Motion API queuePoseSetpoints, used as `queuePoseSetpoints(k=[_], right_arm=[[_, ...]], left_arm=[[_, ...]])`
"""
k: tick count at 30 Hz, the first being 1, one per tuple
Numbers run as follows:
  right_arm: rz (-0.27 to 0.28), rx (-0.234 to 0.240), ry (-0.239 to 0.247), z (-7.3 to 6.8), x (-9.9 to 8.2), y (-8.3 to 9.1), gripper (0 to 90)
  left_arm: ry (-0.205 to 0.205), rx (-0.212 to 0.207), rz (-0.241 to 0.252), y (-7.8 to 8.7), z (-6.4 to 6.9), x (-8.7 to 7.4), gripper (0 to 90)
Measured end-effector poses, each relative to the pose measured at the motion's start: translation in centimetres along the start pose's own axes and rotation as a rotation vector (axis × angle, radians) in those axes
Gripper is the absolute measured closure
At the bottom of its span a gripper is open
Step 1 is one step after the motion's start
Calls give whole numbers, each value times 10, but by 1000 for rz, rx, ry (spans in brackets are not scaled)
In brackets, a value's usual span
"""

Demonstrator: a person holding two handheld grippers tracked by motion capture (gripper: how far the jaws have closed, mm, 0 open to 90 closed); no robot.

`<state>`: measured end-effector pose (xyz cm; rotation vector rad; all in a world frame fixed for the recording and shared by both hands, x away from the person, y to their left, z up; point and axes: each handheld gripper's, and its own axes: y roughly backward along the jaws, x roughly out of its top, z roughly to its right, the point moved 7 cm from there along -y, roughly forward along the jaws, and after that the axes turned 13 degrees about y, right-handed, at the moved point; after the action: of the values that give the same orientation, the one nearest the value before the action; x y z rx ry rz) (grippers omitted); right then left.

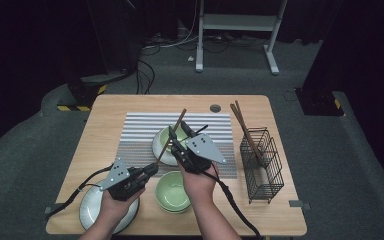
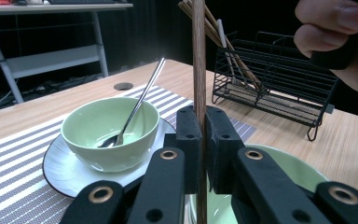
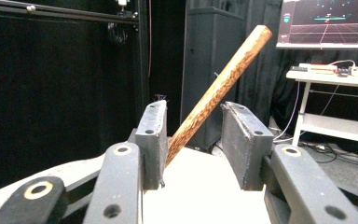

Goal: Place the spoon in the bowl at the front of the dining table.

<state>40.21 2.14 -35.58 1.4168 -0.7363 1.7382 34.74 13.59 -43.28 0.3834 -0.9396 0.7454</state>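
left claw (image 1: 152, 170) clamps tight on a chopstick (image 1: 171, 135), low on its shaft; stick rises slanted over the bowl (image 1: 171, 136) on the striped mat (image 1: 140, 131). right claw (image 1: 177, 139) stands partly open around the upper shaft, pads apart, stick leaning on one pad. the bowl, with a spoon (image 2: 135, 109) in it, sits on a plate (image 2: 63, 170); second bowl (image 1: 172, 192) near the desk (image 1: 110, 107) edge, rack (image 1: 262, 160) with more sticks off to the right.

risks: single low grip lets the stick pivot or slide, dropping into a bowl. right claw closing off-centre may knock it askew. a swing could clip the spoon and tip it out.
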Motion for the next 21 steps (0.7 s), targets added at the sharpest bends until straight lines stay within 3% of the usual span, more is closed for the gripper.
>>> queuePoseSetpoints(k=[17,21], right_arm=[[-29,-6,-40,5,-17,-5,557],[-34,-6,-42,5,-19,-6,553]], left_arm=[[19,-6,27,13,-1,4,841],[5,-2,20,14,-2,2,842]])
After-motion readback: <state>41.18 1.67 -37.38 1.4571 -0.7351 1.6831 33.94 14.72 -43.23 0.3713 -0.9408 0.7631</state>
